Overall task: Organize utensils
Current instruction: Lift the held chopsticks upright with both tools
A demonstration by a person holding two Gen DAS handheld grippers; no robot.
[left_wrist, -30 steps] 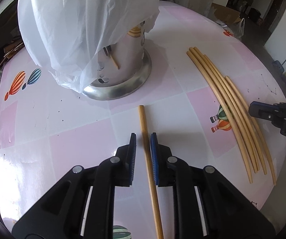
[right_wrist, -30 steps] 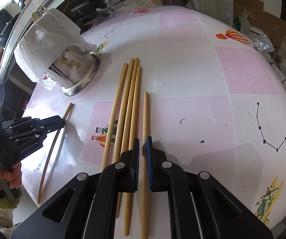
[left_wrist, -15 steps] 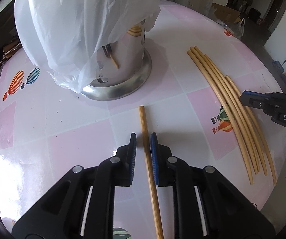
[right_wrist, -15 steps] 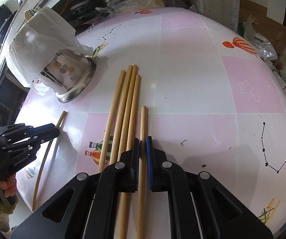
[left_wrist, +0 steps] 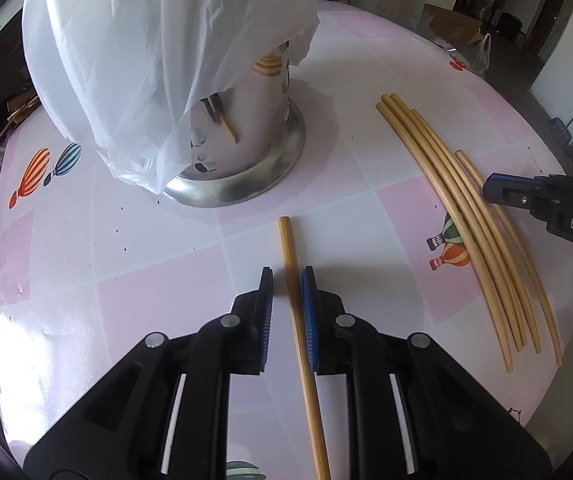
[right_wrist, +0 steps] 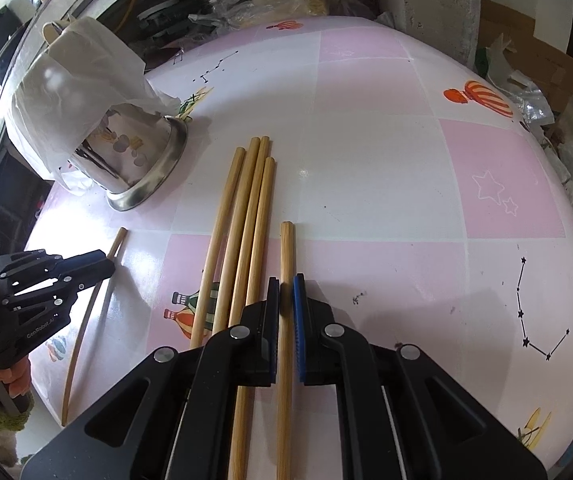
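Observation:
A steel utensil holder point(left_wrist: 246, 148) stands on the pink table point(left_wrist: 166, 280), half covered by a white plastic bag point(left_wrist: 158, 40); it also shows in the right wrist view point(right_wrist: 138, 160). My left gripper point(left_wrist: 287, 280) straddles a single chopstick point(left_wrist: 292, 276) lying on the table; its jaws are slightly apart with a gap on the left side. My right gripper point(right_wrist: 285, 286) is shut on another chopstick point(right_wrist: 286, 280), the rightmost one. Several more chopsticks point(right_wrist: 242, 232) lie side by side just left of it. The right gripper also shows in the left wrist view point(left_wrist: 542, 200).
The table edge curves close on the near and right sides. Cardboard and plastic bags point(right_wrist: 546, 92) lie on the floor beyond the table. Clutter on shelves point(right_wrist: 246, 4) sits behind the holder.
The right gripper has slid forward along the rightmost chopstick and drawn it a little apart from the bundle. The left gripper has stayed over its chopstick.

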